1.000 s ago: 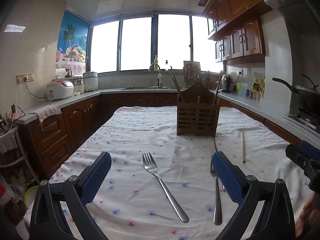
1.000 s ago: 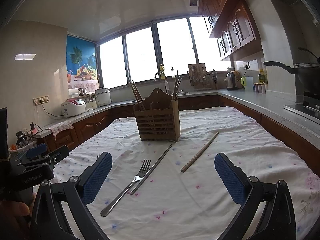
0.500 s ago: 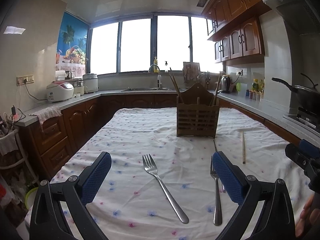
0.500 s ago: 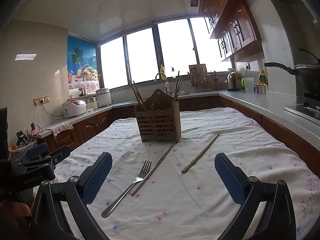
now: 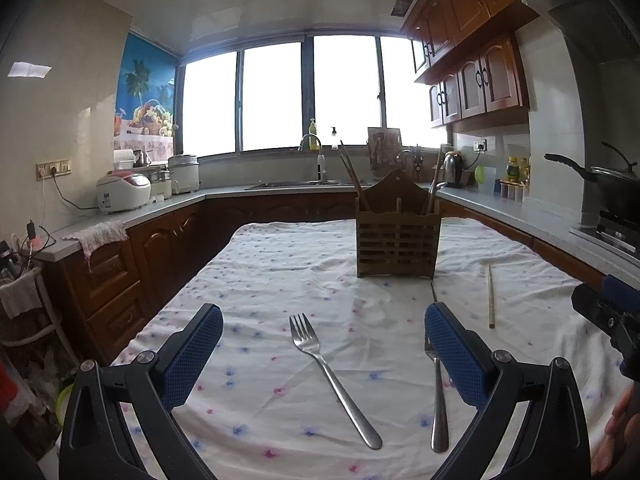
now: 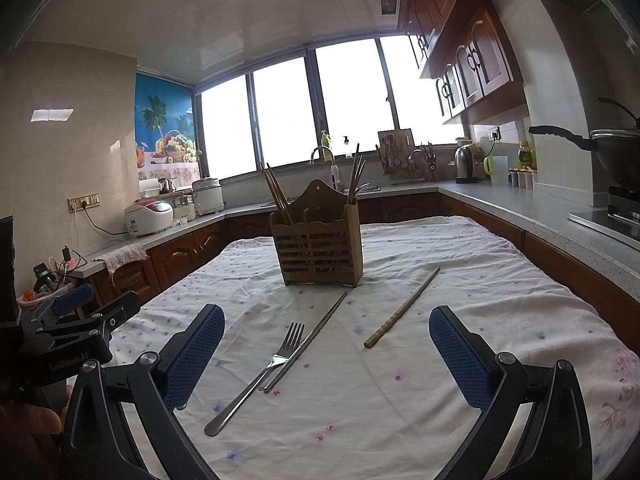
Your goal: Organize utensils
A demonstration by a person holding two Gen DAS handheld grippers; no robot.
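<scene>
While both grippers hover wide open and empty, the left gripper [image 5: 323, 350] frames 1 fork [image 5: 332, 376]. The right gripper [image 6: 326, 344] faces another fork [image 6: 260, 376], a metal chopstick [image 6: 308, 344] touching it, and a wooden chopstick [image 6: 402, 308] before the wooden holder [image 6: 318, 248] on the tablecloth [image 6: 480, 280].

Rice cooker [image 5: 123, 191] on counter; kettle [image 6: 464, 165]; wok [image 6: 612, 152].

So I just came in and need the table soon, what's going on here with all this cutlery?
A person holds a gripper in each hand above the table, tidying utensils into the wooden holder. Both the left gripper and the right gripper are open and holding nothing. Loose on the tablecloth lie two forks, a metal chopstick touching the second fork, and a wooden chopstick apart from them. Some chopsticks already stand in the holder.
</scene>
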